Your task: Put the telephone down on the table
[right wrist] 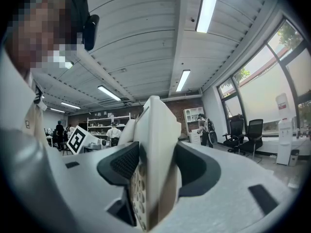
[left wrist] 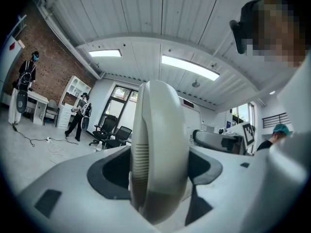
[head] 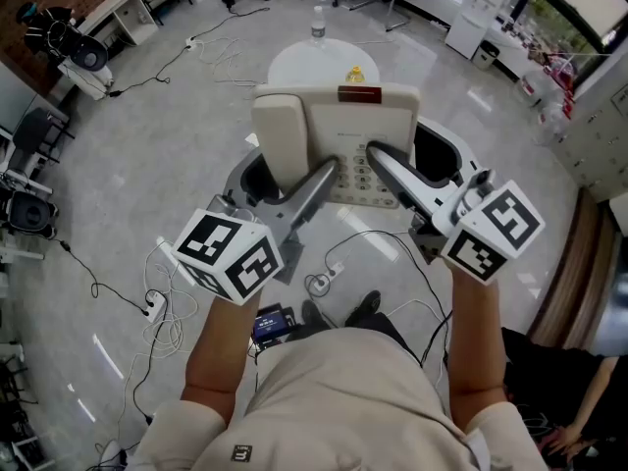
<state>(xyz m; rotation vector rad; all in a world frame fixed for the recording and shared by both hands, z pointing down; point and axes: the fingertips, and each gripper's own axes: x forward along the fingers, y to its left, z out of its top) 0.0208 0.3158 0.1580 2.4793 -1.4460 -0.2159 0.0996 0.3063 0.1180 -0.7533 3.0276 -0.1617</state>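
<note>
While both bare forearms reach forward from the person's chest, the two grippers point level and flank one telephone (head: 368, 116) between them. The left gripper (left wrist: 159, 169) has its jaws clamped on the handset (head: 285, 130), which lies in its cradle on the telephone's left side. The pads press on its rounded cream shell from both sides. The right gripper (right wrist: 158, 168) has its jaws clenched on the telephone's right part, one jaw lying across the keypad and the other under the body. Each gripper carries one marker cube, the left one (head: 228, 253) and the right one (head: 494, 229), both close to the person's wrists.

The telephone is held face up in the air, over the grey floor (head: 177, 145), between the person and a round white tabletop (head: 294, 67). From the head view its far edge overlaps the tabletop's near rim. One bottle (head: 318, 23) stands at the tabletop's far edge and one small yellow thing (head: 354, 74) sits near its near edge; the left part of the tabletop is bare. Loose cables (head: 211, 52) trail over the floor to the left.
</note>
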